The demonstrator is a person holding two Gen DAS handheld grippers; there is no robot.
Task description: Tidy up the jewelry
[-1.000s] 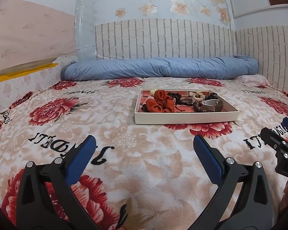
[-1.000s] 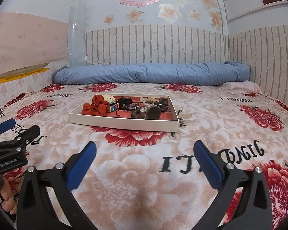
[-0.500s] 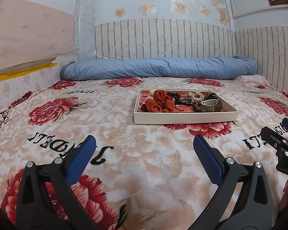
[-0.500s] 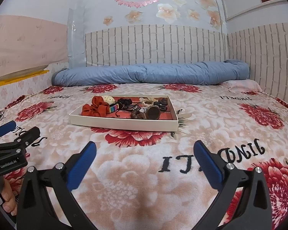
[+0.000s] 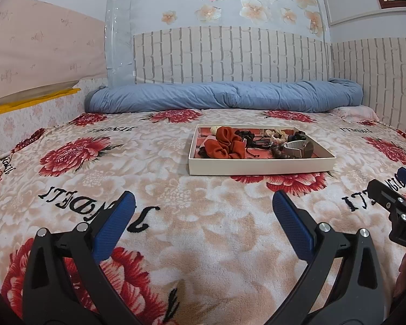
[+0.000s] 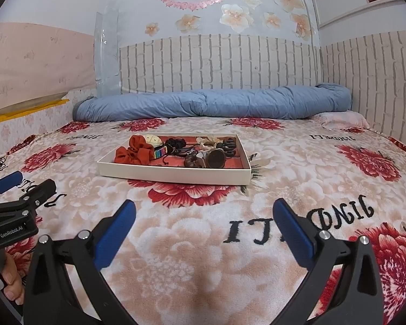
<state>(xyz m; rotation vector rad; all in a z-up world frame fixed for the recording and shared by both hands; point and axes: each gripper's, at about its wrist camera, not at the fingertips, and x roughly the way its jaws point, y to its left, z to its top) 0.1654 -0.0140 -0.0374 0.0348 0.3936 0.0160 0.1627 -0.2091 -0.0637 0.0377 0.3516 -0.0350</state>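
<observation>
Little has moved since the earlier frames: both grippers hang at nearly the same height over the bed, with the tray sitting a touch lower in each view than before.

Nearest in the left wrist view, the left gripper (image 5: 203, 216) has its blue-padded fingers spread wide, with nothing between them, above the floral blanket (image 5: 176, 243). In the right wrist view the right gripper (image 6: 203, 216) is spread just as wide and also holds nothing. Each gripper shows at the edge of the other's view — the right one at the right edge of the left view, the left one at the left edge of the right view, where a bit of the person's hand (image 6: 12, 281) grips its handle.

Farther out, near the middle of the bed and well apart from both grippers, lies a shallow cream tray (image 5: 259, 166) with a red floor. At its left end sit rust-orange scrunchies (image 5: 224, 146). Toward its right end lie a watch with a dark round face (image 6: 216, 158), a string of dark brown beads (image 6: 190, 160) just beside it, and a black hair claw (image 6: 228, 146) behind. Black cords and other small pieces are tangled in between; they are too small to tell apart.

Beyond the tray, a rolled blue quilt (image 5: 224, 97) runs along the far edge of the bed, against a brick-patterned wall (image 5: 230, 54).
</observation>
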